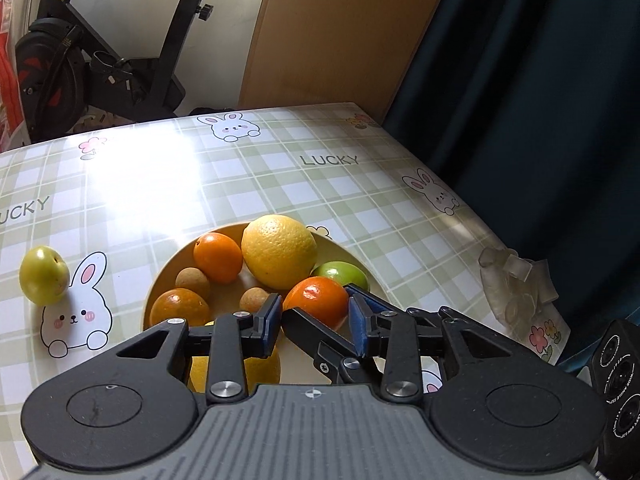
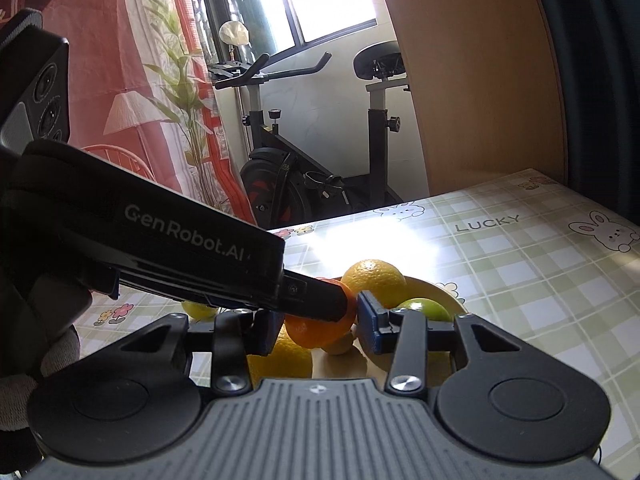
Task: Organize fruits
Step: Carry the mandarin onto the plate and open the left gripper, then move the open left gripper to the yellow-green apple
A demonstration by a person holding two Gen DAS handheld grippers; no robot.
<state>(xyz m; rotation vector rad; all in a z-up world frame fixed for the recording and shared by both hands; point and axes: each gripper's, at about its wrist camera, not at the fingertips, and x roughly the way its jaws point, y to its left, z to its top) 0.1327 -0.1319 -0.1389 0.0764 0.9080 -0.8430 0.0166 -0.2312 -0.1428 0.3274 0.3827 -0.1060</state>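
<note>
Green plum alone at far left on checked desk, well apart from yellow plate. On plate: mandarins, two small brown fruits, big lemon, green fruit. Left gripper over plate's near side, jaws slightly apart, cannot tell whether gripping. Right gripper jaws narrowly apart astride orange mandarin; contact unclear. Plastic bits at right desk edge.
</note>
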